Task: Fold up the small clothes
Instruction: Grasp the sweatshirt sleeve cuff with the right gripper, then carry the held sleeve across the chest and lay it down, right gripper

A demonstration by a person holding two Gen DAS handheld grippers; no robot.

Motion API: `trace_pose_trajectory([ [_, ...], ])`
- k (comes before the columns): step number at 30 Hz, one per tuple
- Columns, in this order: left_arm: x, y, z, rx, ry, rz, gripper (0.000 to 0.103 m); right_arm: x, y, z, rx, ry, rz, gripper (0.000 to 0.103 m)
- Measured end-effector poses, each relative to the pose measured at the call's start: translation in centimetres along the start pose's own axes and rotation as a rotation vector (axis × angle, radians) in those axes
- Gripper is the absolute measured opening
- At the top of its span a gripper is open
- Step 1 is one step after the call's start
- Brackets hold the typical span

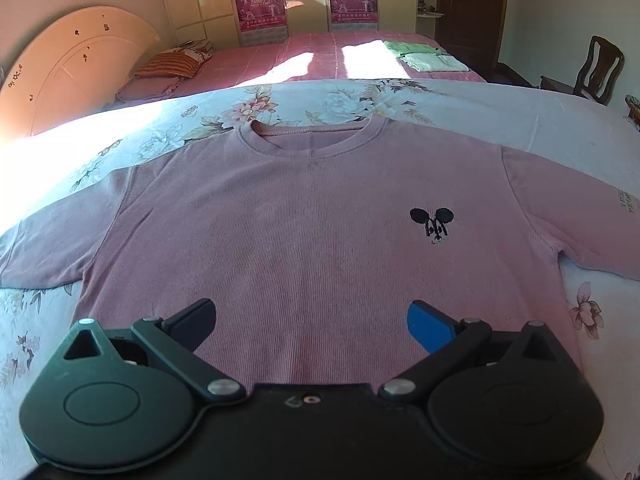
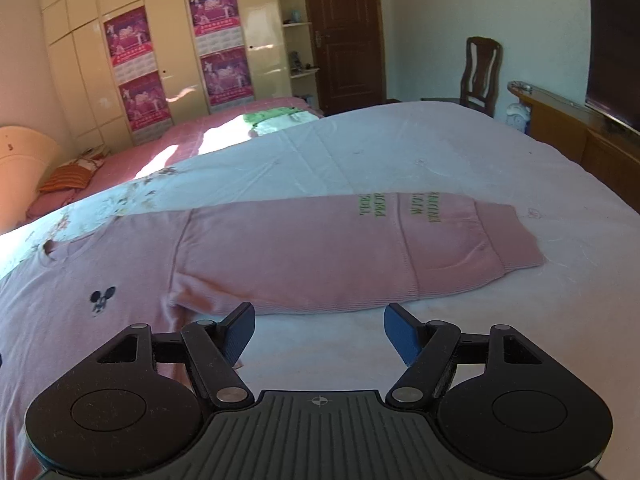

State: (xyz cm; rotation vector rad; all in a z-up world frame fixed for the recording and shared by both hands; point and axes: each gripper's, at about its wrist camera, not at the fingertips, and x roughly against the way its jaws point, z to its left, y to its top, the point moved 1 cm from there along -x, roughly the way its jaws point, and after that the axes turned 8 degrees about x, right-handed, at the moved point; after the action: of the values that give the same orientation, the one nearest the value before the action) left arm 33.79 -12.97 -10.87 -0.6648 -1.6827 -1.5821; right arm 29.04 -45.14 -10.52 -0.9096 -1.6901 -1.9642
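Sweater lies flat on the floral bedspread; left gripper and right gripper gape wide, empty. Soft, light knit, likely floppy: pinch the sleeve cuff.

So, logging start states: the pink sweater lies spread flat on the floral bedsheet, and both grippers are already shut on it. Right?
Not quite. The pink sweater is spread flat on the floral bedsheet, but the left gripper and right gripper are open, holding nothing, as both wrist views show.

Pink sweater ribbed matt knit; floral bedsheet smooth cloth; wardrobe glossy
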Motion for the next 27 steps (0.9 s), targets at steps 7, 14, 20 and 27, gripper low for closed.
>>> trace_pose_trajectory([
  [7, -1.9, 0.8, -0.9, -0.014, -0.005, 0.001, 0.102, -3.0, 0.1, -5.8, -0.134, -0.109, 0.066, 0.072],
  [14, -3.0, 0.9, -0.5, -0.031, 0.004, -0.002, 0.102, -4.5, 0.0, -9.0, -0.26, -0.136, 0.077, 0.068],
  [20, -3.3, 1.3, 0.6, -0.031, 0.018, -0.005, 0.101, -4.7, 0.9, -11.3, -0.385, -0.155, 0.044, 0.036],
  [27, -3.7, 1.5, 1.6, -0.032, 0.023, -0.009, 0.1, -4.6, 2.3, -11.2, -0.34, -0.152, 0.001, 0.009],
])
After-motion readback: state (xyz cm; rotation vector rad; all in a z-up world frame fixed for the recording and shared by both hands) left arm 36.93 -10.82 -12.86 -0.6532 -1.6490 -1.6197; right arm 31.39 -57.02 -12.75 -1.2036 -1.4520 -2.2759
